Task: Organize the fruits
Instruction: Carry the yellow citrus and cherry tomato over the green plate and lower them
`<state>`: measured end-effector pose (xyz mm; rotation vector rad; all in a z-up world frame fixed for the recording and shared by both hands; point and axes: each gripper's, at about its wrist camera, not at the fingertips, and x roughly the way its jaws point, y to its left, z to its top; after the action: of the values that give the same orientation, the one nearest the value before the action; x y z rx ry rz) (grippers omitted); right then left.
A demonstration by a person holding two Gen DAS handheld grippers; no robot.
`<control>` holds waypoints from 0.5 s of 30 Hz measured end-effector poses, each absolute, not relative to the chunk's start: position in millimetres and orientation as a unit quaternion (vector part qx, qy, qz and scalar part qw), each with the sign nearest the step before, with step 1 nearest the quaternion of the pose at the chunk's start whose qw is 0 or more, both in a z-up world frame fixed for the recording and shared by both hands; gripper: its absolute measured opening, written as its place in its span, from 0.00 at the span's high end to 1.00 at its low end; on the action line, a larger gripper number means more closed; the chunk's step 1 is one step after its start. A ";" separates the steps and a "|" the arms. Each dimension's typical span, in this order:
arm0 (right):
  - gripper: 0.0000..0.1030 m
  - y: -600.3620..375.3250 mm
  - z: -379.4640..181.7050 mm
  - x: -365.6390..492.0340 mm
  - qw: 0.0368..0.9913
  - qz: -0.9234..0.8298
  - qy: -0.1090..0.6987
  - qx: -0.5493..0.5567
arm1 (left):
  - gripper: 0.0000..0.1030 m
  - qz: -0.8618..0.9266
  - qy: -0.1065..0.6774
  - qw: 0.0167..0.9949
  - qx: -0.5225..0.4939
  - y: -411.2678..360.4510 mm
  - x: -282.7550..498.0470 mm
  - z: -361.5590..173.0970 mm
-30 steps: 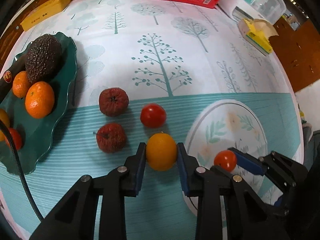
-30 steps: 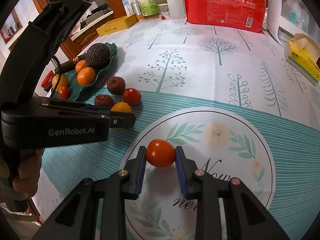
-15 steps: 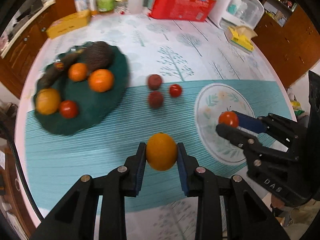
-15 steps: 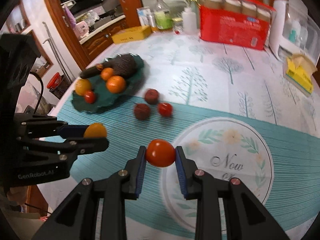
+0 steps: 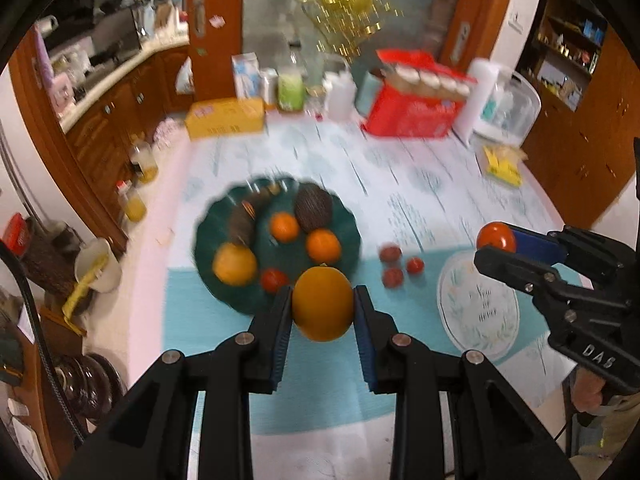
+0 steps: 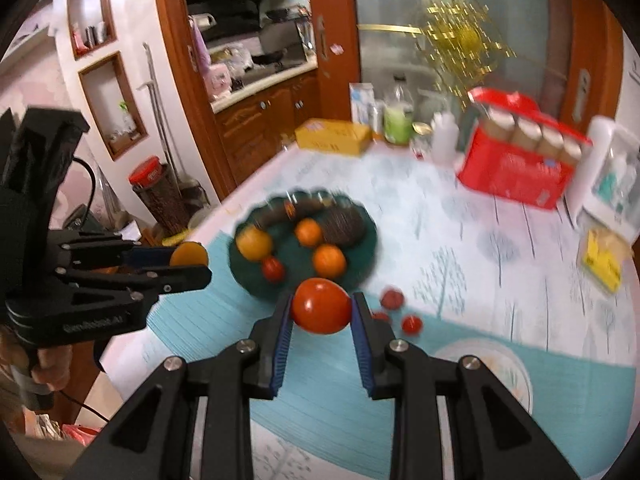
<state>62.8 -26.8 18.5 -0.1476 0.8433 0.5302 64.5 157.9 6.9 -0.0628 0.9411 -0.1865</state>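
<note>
Over the worktop (image 5: 320, 384), both grippers hang high and near of the green plate (image 5: 248, 300): the left gripper (image 5: 322, 312) has its jaws clamped on an orange (image 5: 322, 308), the right gripper (image 6: 321, 312) on a tomato (image 6: 320, 311), so I'd bring each down low over a bare bit of plate before letting go, or they'll roll. Only the left view shows the right jaws side-on, and the right view the left, while three small fruits (image 6: 394, 312) sit loose right of the plate.

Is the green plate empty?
No, the green plate holds several fruits, including an orange and a small tomato.
</note>
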 end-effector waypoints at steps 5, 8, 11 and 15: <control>0.72 -6.6 55.3 92.6 0.880 0.260 0.394 -0.055 | 0.73 -0.079 0.433 0.898 -0.029 177.6 86.4 43.3; 0.72 3.1 70.7 109.2 0.887 0.257 0.379 -0.052 | 0.73 -0.073 0.418 0.905 -0.025 182.2 102.1 56.1; 0.72 12.8 76.1 123.7 0.891 0.254 0.370 -0.061 | 0.73 -0.067 0.414 0.907 -0.025 184.8 118.8 56.4; 0.72 21.8 56.6 148.8 0.883 0.252 0.392 -0.061 | 0.73 -0.071 0.433 0.898 -0.040 184.0 146.0 31.0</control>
<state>148.8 21.8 56.6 -0.1263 0.8157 0.5240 146.0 184.0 31.0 -0.0831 0.8971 -0.1462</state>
